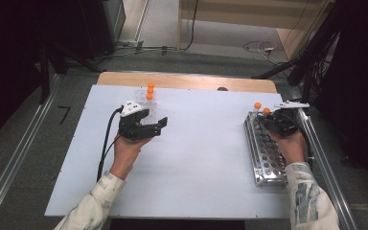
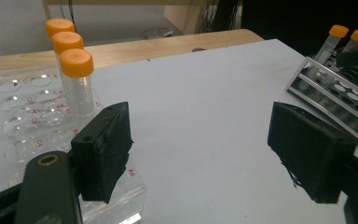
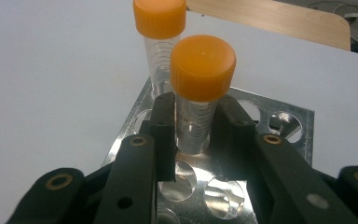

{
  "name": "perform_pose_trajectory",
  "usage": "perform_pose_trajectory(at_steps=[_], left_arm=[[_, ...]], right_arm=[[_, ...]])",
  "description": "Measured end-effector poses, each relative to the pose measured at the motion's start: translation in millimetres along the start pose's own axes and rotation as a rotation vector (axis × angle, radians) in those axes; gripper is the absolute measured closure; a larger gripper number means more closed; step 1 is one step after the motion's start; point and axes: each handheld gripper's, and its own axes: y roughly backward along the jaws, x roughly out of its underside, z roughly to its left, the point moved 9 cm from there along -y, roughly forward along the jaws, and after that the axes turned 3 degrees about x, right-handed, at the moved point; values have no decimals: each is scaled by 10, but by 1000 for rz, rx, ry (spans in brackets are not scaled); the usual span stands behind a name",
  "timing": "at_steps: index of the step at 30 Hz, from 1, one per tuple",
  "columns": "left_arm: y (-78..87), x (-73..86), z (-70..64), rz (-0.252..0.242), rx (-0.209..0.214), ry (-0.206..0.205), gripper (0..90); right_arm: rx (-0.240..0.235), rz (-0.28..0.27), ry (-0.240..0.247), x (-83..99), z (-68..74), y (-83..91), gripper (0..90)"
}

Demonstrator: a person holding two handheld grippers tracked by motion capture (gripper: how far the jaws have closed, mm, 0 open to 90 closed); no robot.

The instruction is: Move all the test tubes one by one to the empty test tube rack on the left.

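Observation:
A clear plastic rack [image 1: 143,108] stands at the back left of the white table [image 1: 196,158] with three orange-capped tubes [image 1: 150,91] in a row. My left gripper [image 1: 153,120] hovers just in front of it, open and holding nothing; its view has the tubes [image 2: 77,79] past the left jaw. At the right edge lies a metal rack [image 1: 266,151] with two orange-capped tubes at its far end. My right gripper [image 1: 270,120] is shut on the nearer tube [image 3: 198,112], which stands upright in a hole of the rack. The other tube [image 3: 160,28] stands just behind it.
A wooden strip [image 1: 187,80] borders the table's far edge, with a dark spot on it. Metal rails run along both sides of the table. Most holes of the metal rack [image 3: 279,123] and of the clear rack [image 2: 23,112] hold nothing. Cables lie on the floor beyond.

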Motion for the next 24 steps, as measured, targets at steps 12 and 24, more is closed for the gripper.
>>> perform_pose_trajectory(at_steps=[12,24], left_arm=[[36,-21,3,-15,4,2,215],[21,-3,1,-6,-2,-7,202]], right_arm=[[-3,-33,-13,-27,-13,48,713],[7,-96,-4,-187,-10,240,713]])
